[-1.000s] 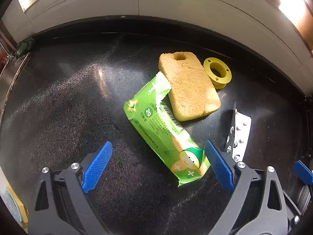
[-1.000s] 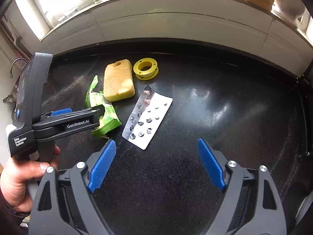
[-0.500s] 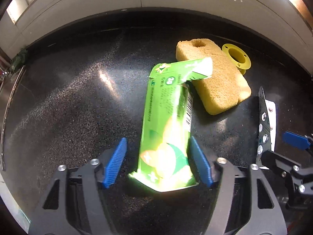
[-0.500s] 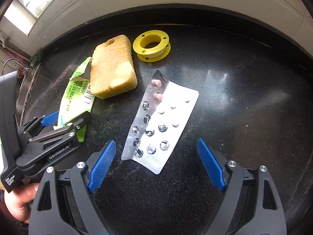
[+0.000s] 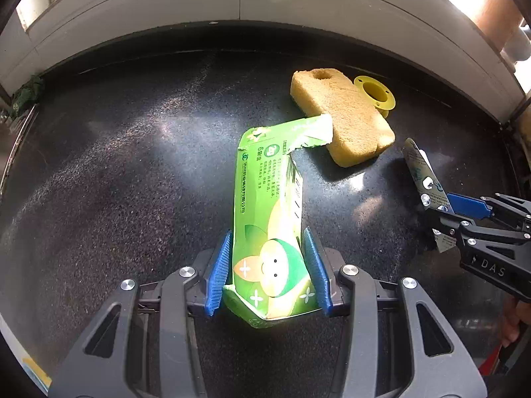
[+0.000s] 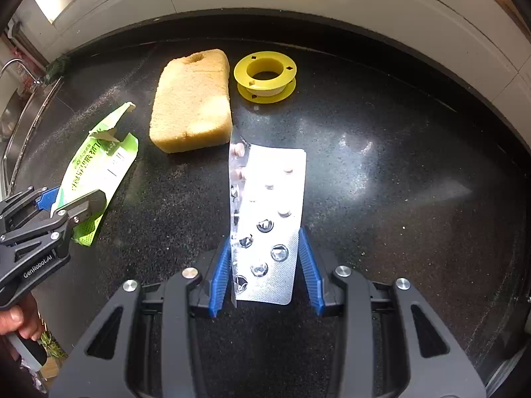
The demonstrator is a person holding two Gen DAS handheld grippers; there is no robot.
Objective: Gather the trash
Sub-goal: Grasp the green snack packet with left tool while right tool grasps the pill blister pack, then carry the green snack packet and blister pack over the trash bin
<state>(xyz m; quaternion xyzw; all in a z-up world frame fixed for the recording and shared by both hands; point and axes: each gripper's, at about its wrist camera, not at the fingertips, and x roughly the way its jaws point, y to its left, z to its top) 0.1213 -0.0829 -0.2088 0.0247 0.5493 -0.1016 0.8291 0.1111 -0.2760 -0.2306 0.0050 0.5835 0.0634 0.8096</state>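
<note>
My left gripper (image 5: 269, 270) is shut on a torn green carton (image 5: 268, 212), its blue pads pressing both sides of the carton's near end. The carton also shows in the right wrist view (image 6: 99, 169), held by the left gripper (image 6: 63, 209) at the left. My right gripper (image 6: 265, 265) is shut on a silver pill blister pack (image 6: 268, 219), which bends upward along its left edge between the pads. In the left wrist view the blister pack (image 5: 423, 179) stands on edge in the right gripper (image 5: 444, 212) at the right.
A yellow sponge (image 6: 192, 102) and a yellow plastic spool (image 6: 265, 78) lie on the black speckled counter (image 6: 398, 182) toward the back; both also show in the left wrist view, sponge (image 5: 345, 116) and spool (image 5: 375, 93). A white tiled wall (image 6: 298, 3) runs behind. A sink edge (image 6: 23, 112) is at far left.
Both grippers have closed: the left onto the green carton, the right onto the blister pack, which now bends up between the pads. The right gripper moved forward over the pack.
</note>
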